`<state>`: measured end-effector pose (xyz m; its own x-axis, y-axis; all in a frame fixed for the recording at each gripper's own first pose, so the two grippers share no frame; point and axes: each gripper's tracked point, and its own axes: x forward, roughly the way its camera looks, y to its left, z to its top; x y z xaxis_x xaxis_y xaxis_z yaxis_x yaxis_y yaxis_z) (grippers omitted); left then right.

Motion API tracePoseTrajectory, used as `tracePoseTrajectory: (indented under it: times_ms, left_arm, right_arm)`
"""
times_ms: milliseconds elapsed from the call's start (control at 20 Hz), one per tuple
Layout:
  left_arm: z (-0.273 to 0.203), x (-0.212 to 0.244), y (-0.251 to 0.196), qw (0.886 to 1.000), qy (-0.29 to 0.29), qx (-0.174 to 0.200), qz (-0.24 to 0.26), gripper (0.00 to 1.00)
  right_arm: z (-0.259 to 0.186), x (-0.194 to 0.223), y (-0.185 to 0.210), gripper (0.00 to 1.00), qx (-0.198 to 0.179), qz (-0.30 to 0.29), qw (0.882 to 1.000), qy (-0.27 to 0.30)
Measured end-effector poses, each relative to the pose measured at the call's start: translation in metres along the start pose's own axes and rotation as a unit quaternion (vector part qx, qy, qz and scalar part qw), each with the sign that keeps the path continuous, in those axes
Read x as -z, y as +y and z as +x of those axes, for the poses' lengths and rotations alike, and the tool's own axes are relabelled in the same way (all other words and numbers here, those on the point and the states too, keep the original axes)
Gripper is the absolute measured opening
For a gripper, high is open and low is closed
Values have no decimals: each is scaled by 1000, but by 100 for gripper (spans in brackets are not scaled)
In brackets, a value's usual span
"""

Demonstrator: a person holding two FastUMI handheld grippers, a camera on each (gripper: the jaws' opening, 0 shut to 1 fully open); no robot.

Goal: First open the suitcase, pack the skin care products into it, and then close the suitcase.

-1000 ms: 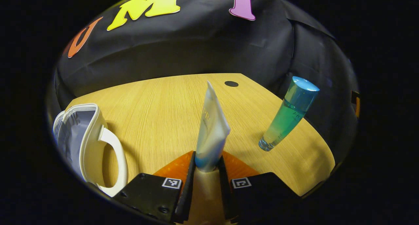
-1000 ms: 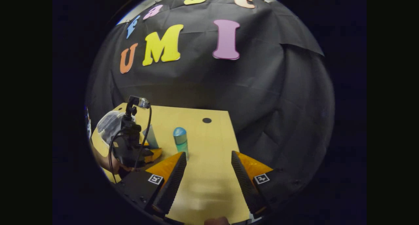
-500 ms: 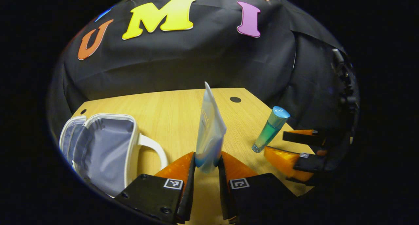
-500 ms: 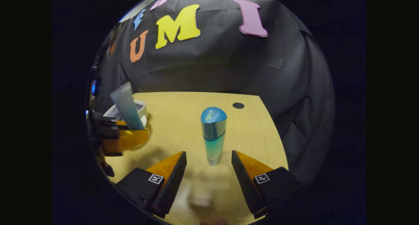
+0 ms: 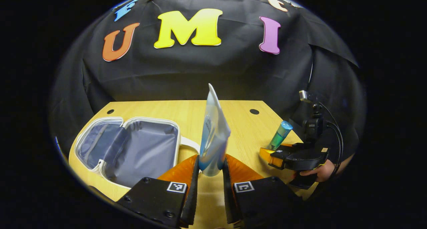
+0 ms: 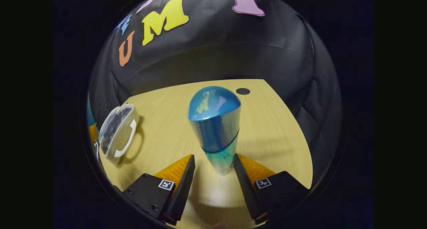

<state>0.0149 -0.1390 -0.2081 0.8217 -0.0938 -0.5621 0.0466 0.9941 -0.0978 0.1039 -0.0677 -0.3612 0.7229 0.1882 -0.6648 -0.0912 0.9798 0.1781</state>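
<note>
Case: lies open on the wooden table, at left; white rim and handle, grey fabric lining; more of it shows than a second ago.
Left gripper: pointing forward over the table, pinching the foot of a tube.
Tube: flat, pale, soft, upright, just right of the case.
Bottle: round, teal glass, glossy blue cap, standing at right.
Right gripper: hand-held, low, fingers flanking the bottle; contact unclear; it has closed in since a second ago.

Our left gripper is clamped, fingers pointing forward above the tabletop's near edge; our right gripper spreads its fingers, right hand gripping underneath.
</note>
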Motion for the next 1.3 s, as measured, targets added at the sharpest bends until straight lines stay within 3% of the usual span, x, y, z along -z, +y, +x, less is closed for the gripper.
tracePoseTrajectory:
  times_ms: [150, 300, 550, 850, 1050, 1300]
  left_arm:
    - [-8, -1, 17, 1000, -1, -12, -7, 37]
    - [-15, 4, 29, 1000, 5, -18, -9, 37]
    - [-18, 2, 40, 1000, 7, -8, 10, 37]
    - [-17, -7, 70, 1000, -4, 0, 14, 37]
    - [-13, 2, 138, 999, 18, -49, 6, 37]
    - [9, 29, 213, 991, 76, -108, 13, 38]
  right_arm:
    - [7, -4, -7, 41, 13, -16, 1000, -6]
    - [9, -6, -9, 36, 21, -29, 999, -12]
    - [1, -11, -10, 33, 27, -22, 999, -20]
    - [-53, -39, 12, 33, 20, -11, 999, -43]
    - [-100, -50, 54, 33, -15, -26, 999, -44]
    - [-132, -46, 105, 32, -56, 28, 998, -18]
